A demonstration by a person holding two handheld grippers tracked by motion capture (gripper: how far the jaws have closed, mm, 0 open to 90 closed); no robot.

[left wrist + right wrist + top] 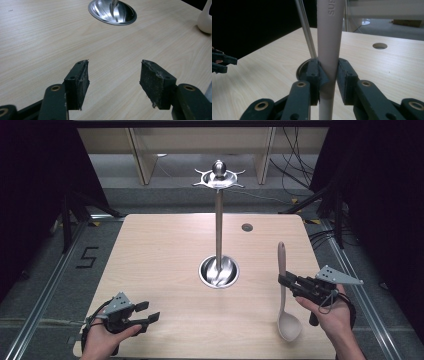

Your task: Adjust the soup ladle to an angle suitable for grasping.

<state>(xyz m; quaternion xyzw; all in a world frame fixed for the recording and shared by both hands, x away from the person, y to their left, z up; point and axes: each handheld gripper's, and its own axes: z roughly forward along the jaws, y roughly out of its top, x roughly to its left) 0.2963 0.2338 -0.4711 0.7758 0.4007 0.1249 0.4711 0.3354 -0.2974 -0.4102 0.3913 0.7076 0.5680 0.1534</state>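
Note:
A beige ladle (283, 292) is held off the table at the right, bowl toward me and handle pointing away. My right gripper (283, 283) is shut on its handle (329, 50), the two jaws pressed against the handle's sides. A metal utensil stand (218, 230) rises from a round steel base (219, 271) at the table's middle, with a hook ring (218, 178) on top. My left gripper (148, 311) rests near the front left edge, open with nothing between its fingers (77, 82). The stand's base (112, 12) lies ahead of it.
The wooden table (165, 255) has a small round cable hole (247, 227) at the back right. Beyond the table are floor rails, cables and dark curtains at both sides. The ladle bowl (206, 17) sits at the far right in the left gripper view.

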